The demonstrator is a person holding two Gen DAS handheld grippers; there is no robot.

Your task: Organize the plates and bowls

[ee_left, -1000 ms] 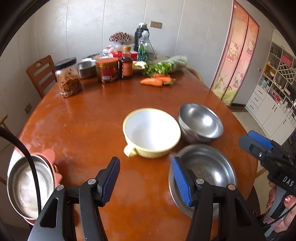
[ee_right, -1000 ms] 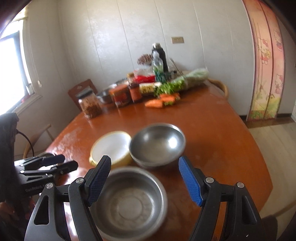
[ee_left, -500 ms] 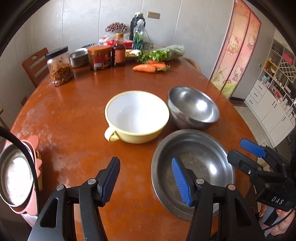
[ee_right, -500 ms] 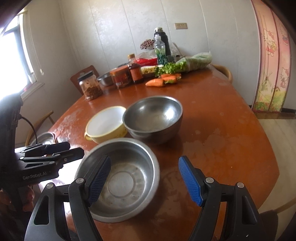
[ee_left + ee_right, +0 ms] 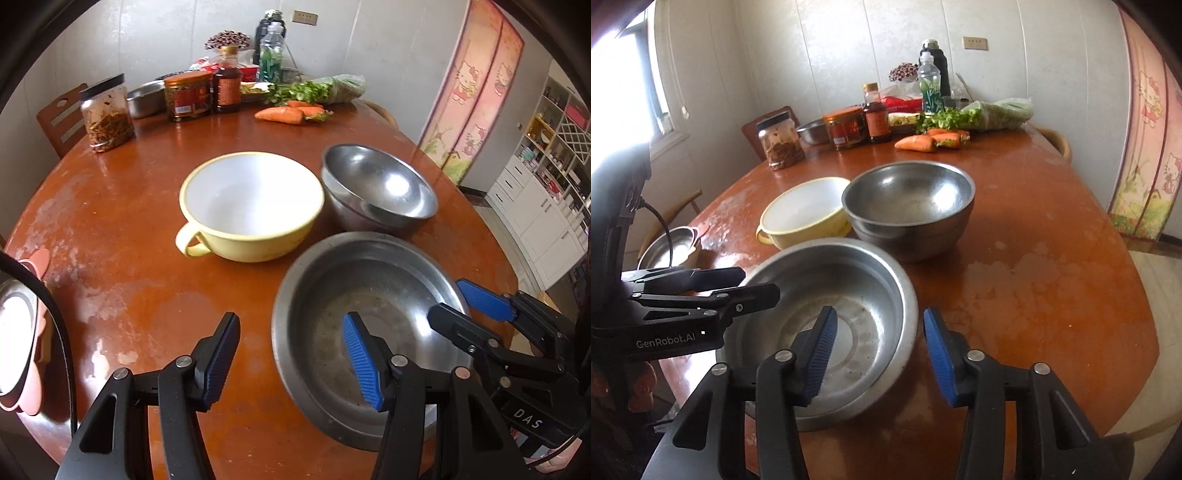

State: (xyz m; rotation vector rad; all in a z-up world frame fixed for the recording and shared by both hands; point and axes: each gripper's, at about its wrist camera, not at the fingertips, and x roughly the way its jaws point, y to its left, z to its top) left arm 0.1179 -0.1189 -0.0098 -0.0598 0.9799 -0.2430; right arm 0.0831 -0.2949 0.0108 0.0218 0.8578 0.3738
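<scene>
At the left edge of the desk (image 5: 122,206) a small steel dish (image 5: 14,332) on something pink is seen. The left tongs (image 5: 291,354) are held moderately apart and empty, one pad over the near rim of the shallow steel pan (image 5: 332,280). Behind the pan, a yellow bowl (image 5: 251,206) and a deep steel bowl (image 5: 376,192) are set side by side. The right tongs (image 5: 877,354) are closing astride the pan's right rim, not yet pressed on it.

Home dining room: round wooden table (image 5: 122,206), jars, carrots (image 5: 284,113), chairs.
</scene>
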